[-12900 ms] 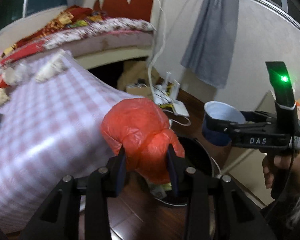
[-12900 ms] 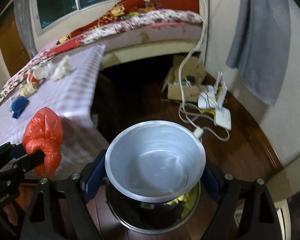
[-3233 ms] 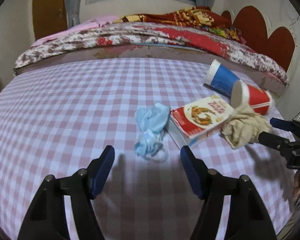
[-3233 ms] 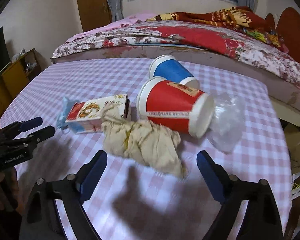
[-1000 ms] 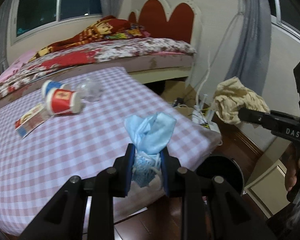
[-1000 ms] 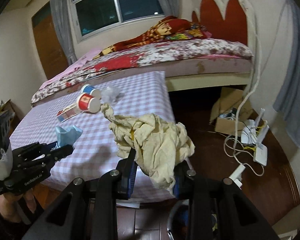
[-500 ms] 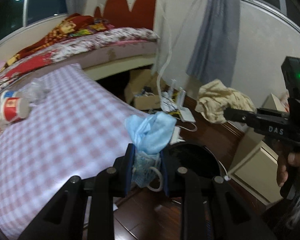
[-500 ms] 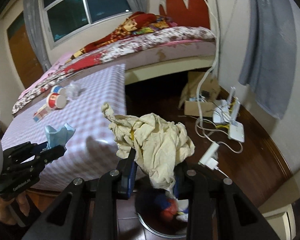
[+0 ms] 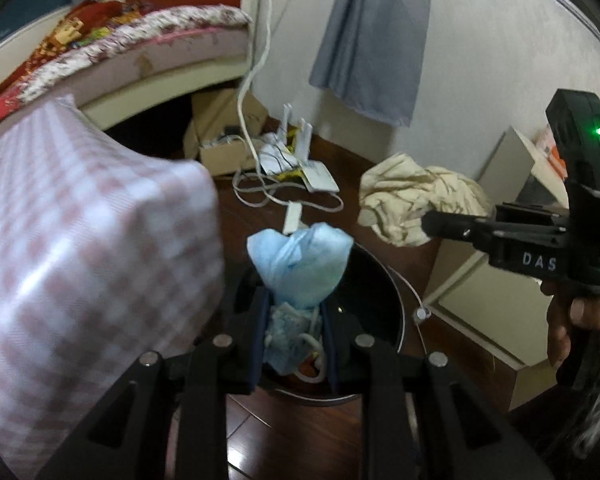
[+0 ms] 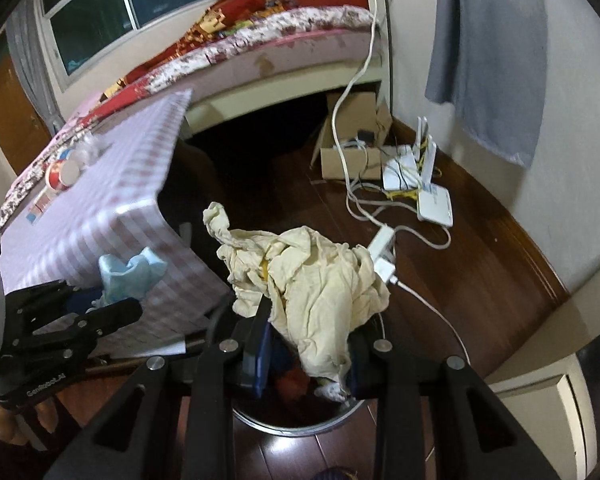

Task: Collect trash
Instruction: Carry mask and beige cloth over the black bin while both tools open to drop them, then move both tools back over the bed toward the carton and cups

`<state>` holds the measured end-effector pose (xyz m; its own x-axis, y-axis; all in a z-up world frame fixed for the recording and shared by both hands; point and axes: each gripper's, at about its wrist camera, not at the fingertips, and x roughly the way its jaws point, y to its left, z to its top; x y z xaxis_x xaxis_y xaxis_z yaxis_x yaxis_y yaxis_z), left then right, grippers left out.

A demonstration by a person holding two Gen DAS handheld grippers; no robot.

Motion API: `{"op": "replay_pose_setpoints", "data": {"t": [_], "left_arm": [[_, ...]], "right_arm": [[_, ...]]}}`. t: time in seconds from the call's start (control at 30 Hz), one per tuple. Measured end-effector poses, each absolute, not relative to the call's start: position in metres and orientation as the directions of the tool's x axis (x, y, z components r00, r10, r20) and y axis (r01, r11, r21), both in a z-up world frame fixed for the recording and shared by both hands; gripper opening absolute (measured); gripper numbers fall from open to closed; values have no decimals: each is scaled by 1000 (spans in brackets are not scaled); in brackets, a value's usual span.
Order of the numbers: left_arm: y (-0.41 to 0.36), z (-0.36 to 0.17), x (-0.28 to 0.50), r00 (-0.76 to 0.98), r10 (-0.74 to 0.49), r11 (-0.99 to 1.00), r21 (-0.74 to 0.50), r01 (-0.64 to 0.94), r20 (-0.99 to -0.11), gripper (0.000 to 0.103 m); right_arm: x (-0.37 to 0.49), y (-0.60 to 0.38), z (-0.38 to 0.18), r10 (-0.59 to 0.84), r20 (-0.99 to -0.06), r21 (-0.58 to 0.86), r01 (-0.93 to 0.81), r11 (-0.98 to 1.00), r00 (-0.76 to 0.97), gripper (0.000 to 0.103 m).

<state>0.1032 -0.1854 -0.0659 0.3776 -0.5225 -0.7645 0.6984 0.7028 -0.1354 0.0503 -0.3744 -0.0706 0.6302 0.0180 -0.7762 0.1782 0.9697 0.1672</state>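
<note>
Both grippers are angled down over the bin [image 9: 396, 300]: left gripper [image 9: 294, 332] clamped on mask [image 9: 300, 264], right gripper [image 10: 306, 344] on rag [image 10: 316, 280].

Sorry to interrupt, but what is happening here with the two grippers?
A person is clearing trash from the checked table. The left gripper is shut on a blue face mask, the right gripper on a crumpled beige cloth. Both are held above the round bin on the floor; nothing is released yet. Paper cups remain on the table.
</note>
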Motion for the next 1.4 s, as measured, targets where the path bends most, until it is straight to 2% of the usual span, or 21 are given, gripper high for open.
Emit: {"op": "replay_pose_setpoints", "data": {"t": [0.47, 0.53, 0.57, 0.6, 0.63, 0.67, 0.77, 0.83, 1.4], "left_arm": [[-215, -112, 124, 257, -503, 671, -186, 717, -825, 30], [-215, -115, 127, 253, -515, 676, -207, 707, -819, 61], [-212, -116, 128, 275, -506, 692, -195, 695, -817, 94], [-208, -115, 127, 312, -508, 707, -182, 683, -803, 101], [-204, -115, 127, 343, -504, 720, -166, 673, -793, 101], [-202, -116, 128, 356, -488, 732, -151, 665, -797, 102], [-191, -125, 134, 381, -438, 772, -124, 624, -814, 102], [-184, -129, 137, 384, -421, 789, -122, 602, -822, 102], [-173, -126, 137, 416, -405, 805, -102, 584, -814, 102]], "right_arm": [[66, -381, -126, 33, -844, 130, 145, 981, 535, 31], [71, -379, -133, 46, -853, 132, 131, 983, 520, 33], [74, -377, -137, 38, -859, 118, 125, 985, 511, 37], [77, -375, -144, -17, -870, 59, 140, 988, 492, 60], [79, -376, -149, -57, -878, 21, 156, 988, 476, 89], [80, -379, -156, -93, -885, -12, 176, 984, 455, 93], [81, -388, -164, -128, -903, -42, 211, 977, 410, 96], [81, -392, -163, -139, -902, -48, 224, 973, 409, 101], [84, -374, -149, -133, -889, -53, 190, 980, 439, 102]]}}
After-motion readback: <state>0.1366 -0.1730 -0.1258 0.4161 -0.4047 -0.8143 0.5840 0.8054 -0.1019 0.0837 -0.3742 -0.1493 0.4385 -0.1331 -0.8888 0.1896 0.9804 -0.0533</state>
